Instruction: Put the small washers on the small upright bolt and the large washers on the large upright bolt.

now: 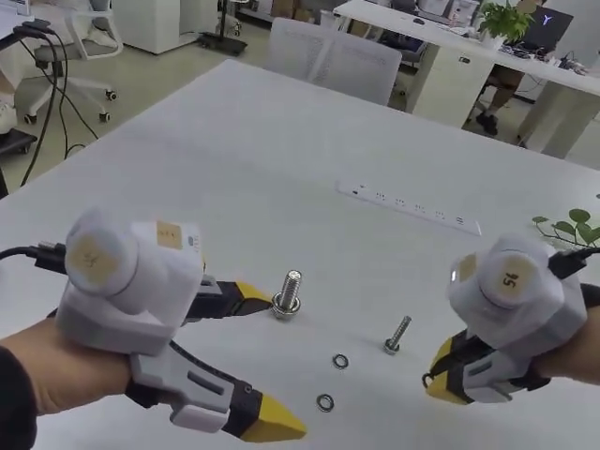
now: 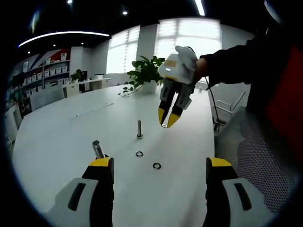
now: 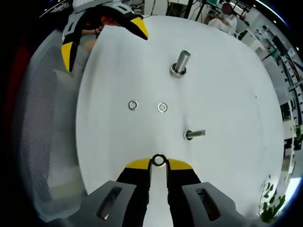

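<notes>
Right gripper view has the right gripper (image 3: pixel 159 163) pinched together on a washer (image 3: pixel 159 160) at its yellow tips. Out from there on the white table (image 3: pixel 227 71), the small bolt (image 3: pixel 194 135) stands at one o'clock. A loose washer (image 3: pixel 162 107) lies at twelve and a second loose washer (image 3: pixel 133 105) at eleven. The large bolt (image 3: pixel 180 64) stands farther off at twelve. The left gripper (image 1: pixel 262 361) has its jaws wide apart, one tip just beside the large bolt in the head view.

office | desks (image 1: pixel 441 37), swivel chairs (image 1: pixel 80 47), potted plant (image 2: pixel 144 71), shelves (image 2: pixel 45 75)
</notes>
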Action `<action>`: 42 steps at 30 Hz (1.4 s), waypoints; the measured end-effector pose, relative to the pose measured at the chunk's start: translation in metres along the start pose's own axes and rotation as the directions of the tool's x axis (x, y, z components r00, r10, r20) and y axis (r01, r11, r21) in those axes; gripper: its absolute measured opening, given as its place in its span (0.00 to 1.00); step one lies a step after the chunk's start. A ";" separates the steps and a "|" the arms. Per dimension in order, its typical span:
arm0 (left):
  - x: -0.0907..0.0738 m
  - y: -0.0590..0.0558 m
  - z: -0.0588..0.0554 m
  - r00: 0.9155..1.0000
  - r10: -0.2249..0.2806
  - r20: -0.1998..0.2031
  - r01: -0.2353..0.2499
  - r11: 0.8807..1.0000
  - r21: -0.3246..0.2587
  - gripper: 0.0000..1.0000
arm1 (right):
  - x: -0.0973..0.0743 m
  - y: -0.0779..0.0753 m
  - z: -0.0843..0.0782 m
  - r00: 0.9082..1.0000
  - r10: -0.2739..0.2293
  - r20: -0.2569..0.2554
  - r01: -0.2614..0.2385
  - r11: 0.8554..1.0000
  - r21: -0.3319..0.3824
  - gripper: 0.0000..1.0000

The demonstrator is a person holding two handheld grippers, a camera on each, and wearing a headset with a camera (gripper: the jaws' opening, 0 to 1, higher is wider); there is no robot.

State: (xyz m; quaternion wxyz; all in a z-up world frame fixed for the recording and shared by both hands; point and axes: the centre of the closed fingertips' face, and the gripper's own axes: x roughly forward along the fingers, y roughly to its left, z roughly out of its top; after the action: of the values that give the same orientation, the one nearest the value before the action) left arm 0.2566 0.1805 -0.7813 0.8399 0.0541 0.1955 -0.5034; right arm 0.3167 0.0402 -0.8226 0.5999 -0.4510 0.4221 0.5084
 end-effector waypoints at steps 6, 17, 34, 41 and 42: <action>0.001 0.000 0.000 1.000 0.000 0.000 0.000 1.000 -0.001 0.79 | -0.010 -0.015 0.007 1.000 -0.026 0.003 0.026 1.000 -0.014 0.13; 0.000 0.001 0.001 1.000 0.004 0.004 -0.004 1.000 -0.001 0.79 | -0.017 -0.035 0.024 0.998 -0.058 0.019 0.058 0.998 -0.033 0.13; -0.003 0.003 0.001 1.000 0.013 0.013 -0.012 1.000 -0.009 0.79 | -0.005 -0.053 0.040 0.998 -0.065 0.005 0.065 0.996 -0.066 0.13; -0.002 0.003 0.001 1.000 0.012 0.013 -0.012 1.000 -0.009 0.79 | 0.001 -0.058 0.037 0.998 -0.057 -0.011 0.056 0.996 -0.070 0.13; -0.002 0.004 0.001 1.000 0.013 0.012 -0.013 1.000 -0.008 0.79 | 0.001 -0.059 0.036 0.998 -0.055 -0.011 0.055 0.996 -0.070 0.13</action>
State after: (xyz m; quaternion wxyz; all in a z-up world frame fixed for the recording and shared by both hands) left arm 0.2593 0.1840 -0.7797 0.8446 0.0490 0.1920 -0.4973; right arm 0.3769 0.0713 -0.8083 0.5948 -0.4864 0.3956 0.5030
